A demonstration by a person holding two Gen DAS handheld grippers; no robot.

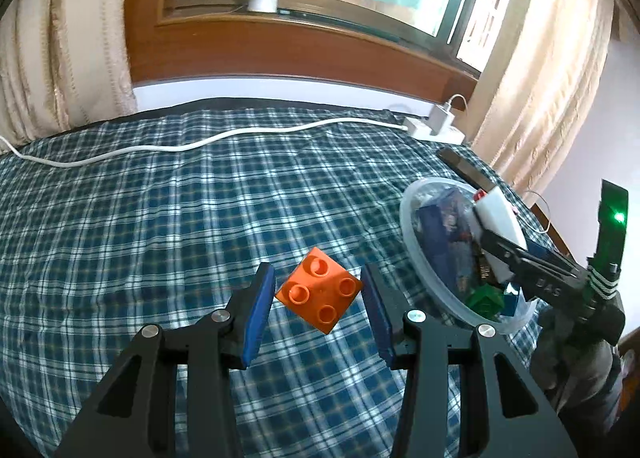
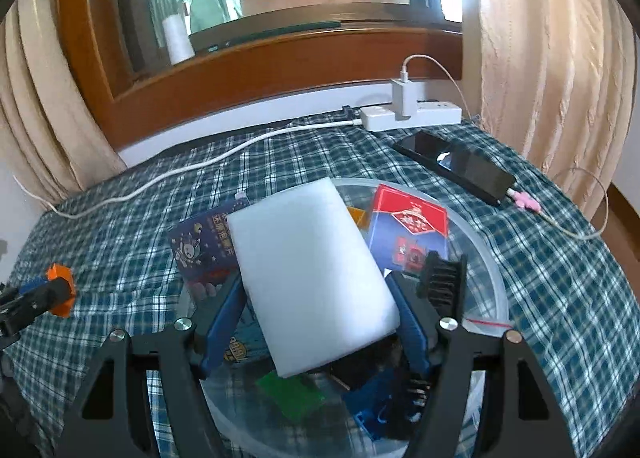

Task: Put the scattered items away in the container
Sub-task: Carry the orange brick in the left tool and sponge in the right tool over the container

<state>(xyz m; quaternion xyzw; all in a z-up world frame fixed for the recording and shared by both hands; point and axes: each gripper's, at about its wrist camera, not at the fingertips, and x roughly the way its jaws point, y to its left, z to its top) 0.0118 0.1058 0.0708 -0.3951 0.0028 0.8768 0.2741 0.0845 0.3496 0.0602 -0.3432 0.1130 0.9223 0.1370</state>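
Orange brick (image 1: 319,290) is pinched between the left tool's (image 1: 319,298) blue pads, lifted above the checked bed (image 1: 160,218), left of the bowl (image 1: 412,234).

White sponge (image 2: 312,278) is squeezed in the right tool (image 2: 320,306), right over the bowl (image 2: 492,258).

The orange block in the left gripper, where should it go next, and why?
Probably sideways to the clear bowl. The left gripper holds the orange block above the checked cloth, short of the bowl's rim, and the right gripper holds a white sponge over the bowl, so it may need to wait.
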